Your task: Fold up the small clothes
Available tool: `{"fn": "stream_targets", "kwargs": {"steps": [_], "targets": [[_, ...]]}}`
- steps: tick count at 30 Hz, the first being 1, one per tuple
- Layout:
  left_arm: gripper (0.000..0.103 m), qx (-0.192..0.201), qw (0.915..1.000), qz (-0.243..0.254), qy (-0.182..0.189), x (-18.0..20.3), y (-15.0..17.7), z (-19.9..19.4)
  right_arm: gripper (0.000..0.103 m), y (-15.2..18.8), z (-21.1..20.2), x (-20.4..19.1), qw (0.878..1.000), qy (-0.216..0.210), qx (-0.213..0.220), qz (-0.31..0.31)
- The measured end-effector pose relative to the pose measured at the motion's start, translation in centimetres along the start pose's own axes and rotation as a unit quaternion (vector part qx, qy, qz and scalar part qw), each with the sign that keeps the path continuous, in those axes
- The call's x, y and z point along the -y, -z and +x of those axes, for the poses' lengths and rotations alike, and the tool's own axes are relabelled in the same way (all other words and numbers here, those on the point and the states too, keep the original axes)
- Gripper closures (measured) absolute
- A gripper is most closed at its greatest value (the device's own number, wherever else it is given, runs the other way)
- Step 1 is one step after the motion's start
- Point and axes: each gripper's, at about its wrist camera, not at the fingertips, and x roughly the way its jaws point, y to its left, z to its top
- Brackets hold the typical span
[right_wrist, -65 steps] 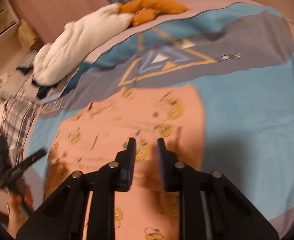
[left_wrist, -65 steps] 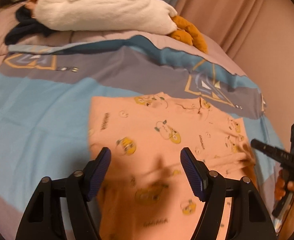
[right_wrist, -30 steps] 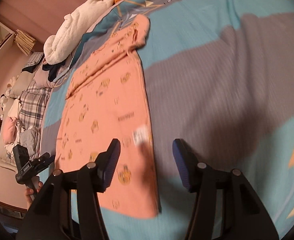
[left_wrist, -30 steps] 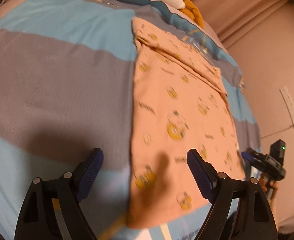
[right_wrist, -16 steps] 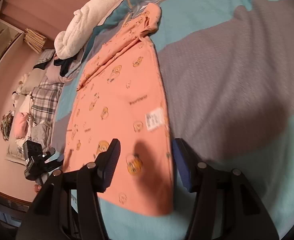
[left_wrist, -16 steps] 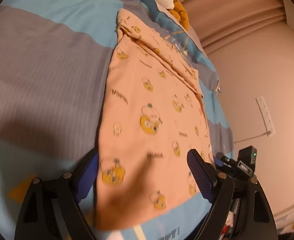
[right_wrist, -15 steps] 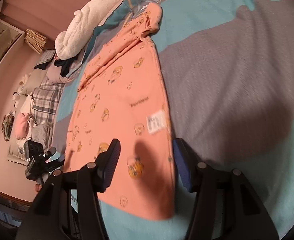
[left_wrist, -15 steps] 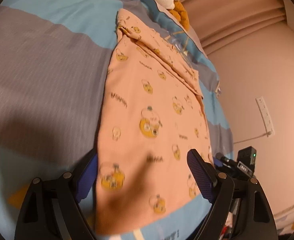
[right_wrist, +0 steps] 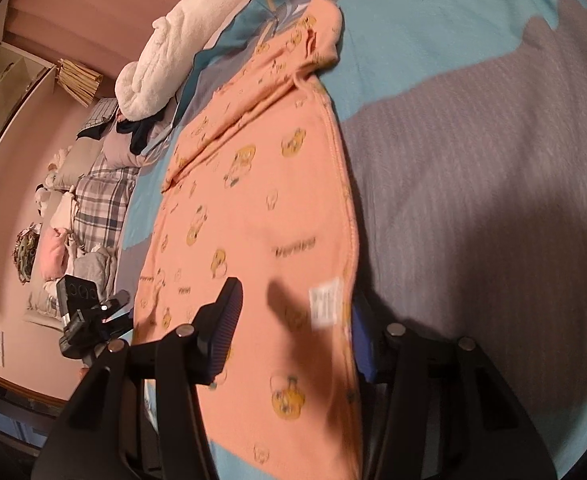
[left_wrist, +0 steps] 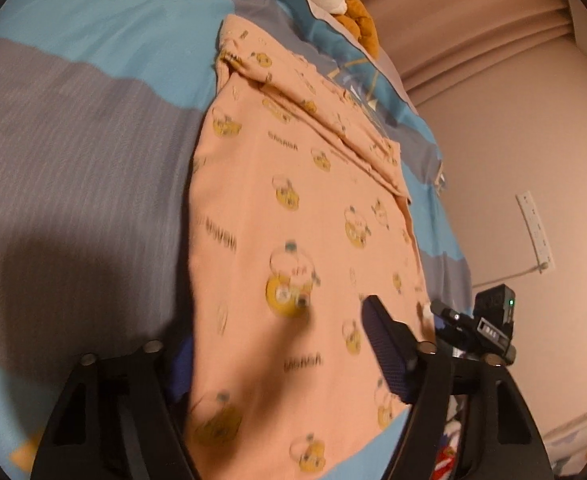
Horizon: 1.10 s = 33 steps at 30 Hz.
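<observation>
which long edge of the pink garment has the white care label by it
The long edge by the right gripper: the white label sits there on the pink garment. The opposite edge, by the left gripper, shows none.

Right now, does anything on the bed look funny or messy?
A little. The pink shirt lies mostly flat on the bedspread, but a white care label shows on top near its hem, so it looks inside out. Its far sleeve is bunched.

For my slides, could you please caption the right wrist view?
Right gripper closing astride the near edge of a peach cartoon-print garment spread on a blue-and-grey bedspread.
</observation>
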Motion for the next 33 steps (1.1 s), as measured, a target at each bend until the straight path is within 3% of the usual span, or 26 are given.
{"fn": "stream_targets", "kwargs": {"steps": [4,8,10,12,14,15,18,22,27,33], "targets": [[0.047,-0.007,1.0,-0.001,0.002,-0.4,1.8,-0.9,0.056,2.8,-1.0,-0.4,1.0,-0.002,-0.016,-0.014],[0.066,-0.005,0.9999,-0.015,0.002,-1.0,3.6,-1.7,0.057,4.7,-1.5,-0.3,1.0,-0.018,-0.018,-0.012],[0.076,-0.004,0.9996,-0.026,-0.007,-1.4,3.8,-1.8,0.063,4.8,-1.5,-0.2,1.0,-0.014,-0.016,-0.005],[0.093,-0.005,0.999,-0.044,-0.011,-1.9,3.7,-1.9,0.079,4.6,-1.2,0.1,1.0,-0.003,-0.016,0.003],[0.101,-0.008,0.9978,-0.065,-0.011,-2.7,3.6,-1.9,0.091,4.5,-1.2,0.4,1.0,0.007,-0.015,0.002],[0.101,-0.007,0.9972,-0.075,0.0,-3.0,3.6,-2.0,0.097,4.5,-1.3,0.6,1.0,0.007,-0.013,0.007],[0.102,0.001,0.9956,-0.091,0.02,-3.4,3.8,-2.7,0.097,4.7,-2.1,1.5,0.999,-0.017,-0.002,0.029],[0.103,0.024,0.9919,-0.097,0.078,-3.3,4.1,-3.9,0.098,5.5,-3.4,1.1,0.996,-0.071,0.025,0.037],[0.103,0.045,0.9881,-0.083,0.121,-2.9,4.6,-5.7,0.099,6.1,-4.9,0.4,0.991,-0.119,0.053,0.032],[0.103,0.081,0.9821,-0.06,0.159,-1.8,4.7,-6.8,0.099,6.8,-5.4,-0.5,0.987,-0.145,0.068,0.034]]}}
